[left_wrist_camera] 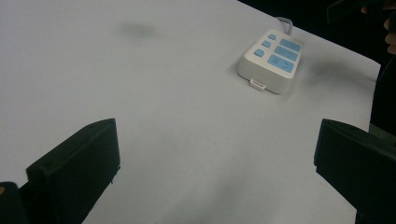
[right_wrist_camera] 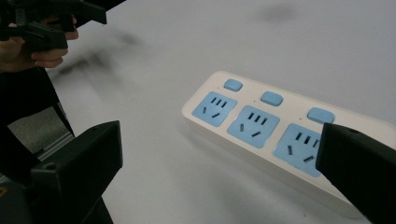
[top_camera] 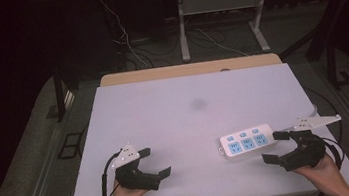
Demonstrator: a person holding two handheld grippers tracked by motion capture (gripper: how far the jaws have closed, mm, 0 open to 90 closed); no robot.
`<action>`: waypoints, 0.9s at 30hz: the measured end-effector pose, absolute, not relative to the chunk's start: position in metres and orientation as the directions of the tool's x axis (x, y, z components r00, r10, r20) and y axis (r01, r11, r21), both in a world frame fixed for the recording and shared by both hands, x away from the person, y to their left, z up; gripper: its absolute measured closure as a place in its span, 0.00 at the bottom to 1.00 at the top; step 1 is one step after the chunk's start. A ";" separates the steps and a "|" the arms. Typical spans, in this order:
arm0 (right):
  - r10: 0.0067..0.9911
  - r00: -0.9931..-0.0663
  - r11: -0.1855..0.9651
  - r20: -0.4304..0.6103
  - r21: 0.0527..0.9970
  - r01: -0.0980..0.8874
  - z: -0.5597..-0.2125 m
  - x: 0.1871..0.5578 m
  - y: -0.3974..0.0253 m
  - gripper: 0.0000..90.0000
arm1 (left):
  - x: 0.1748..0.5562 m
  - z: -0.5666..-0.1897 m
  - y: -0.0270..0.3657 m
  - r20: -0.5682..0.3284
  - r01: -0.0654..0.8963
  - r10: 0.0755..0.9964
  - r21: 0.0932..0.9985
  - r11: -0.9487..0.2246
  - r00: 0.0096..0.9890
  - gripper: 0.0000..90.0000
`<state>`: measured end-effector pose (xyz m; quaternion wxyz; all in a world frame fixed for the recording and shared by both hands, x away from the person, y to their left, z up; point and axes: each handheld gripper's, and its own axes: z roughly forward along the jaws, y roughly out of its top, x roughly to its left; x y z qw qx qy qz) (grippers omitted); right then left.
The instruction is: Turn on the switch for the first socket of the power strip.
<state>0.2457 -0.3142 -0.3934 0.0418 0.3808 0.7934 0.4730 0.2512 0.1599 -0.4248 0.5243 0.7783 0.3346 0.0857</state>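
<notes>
Tongs (top_camera: pixel 275 147) agape beside power strip (top_camera: pixel 246 141); table (top_camera: pixel 174 113)

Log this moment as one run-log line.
left gripper: open, over bare table | right gripper: open, beside power strip, not touching | power strip: flat on table, sockets up, ungrasped

Left hand-held gripper (left_wrist_camera: pixel 212 163) gapes wide, power strip (left_wrist_camera: pixel 271 61) well beyond.

One white power strip (top_camera: pixel 246 140) lies on one white table (top_camera: pixel 175 123). It carries three blue sockets (right_wrist_camera: pixel 253 126) and three blue switches (right_wrist_camera: pixel 272 98). Two grippers are held, left gripper (top_camera: pixel 158 163) and right gripper (top_camera: pixel 275 147), by two hands
</notes>
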 end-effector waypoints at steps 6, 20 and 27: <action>0.645 -0.708 0.273 0.286 0.780 0.564 -0.389 0.252 -0.316 0.00 | 0.251 -0.425 0.160 -0.216 0.431 0.609 0.873 -0.230 0.763 0.00; 0.636 -0.720 0.322 0.276 0.754 0.573 -0.382 0.265 -0.314 0.00 | 0.251 -0.425 0.159 -0.218 0.431 0.609 0.873 -0.228 0.763 0.00; 0.635 -0.729 0.354 0.255 0.743 0.569 -0.373 0.276 -0.313 0.00 | 0.251 -0.425 0.159 -0.219 0.431 0.607 0.873 -0.227 0.764 0.00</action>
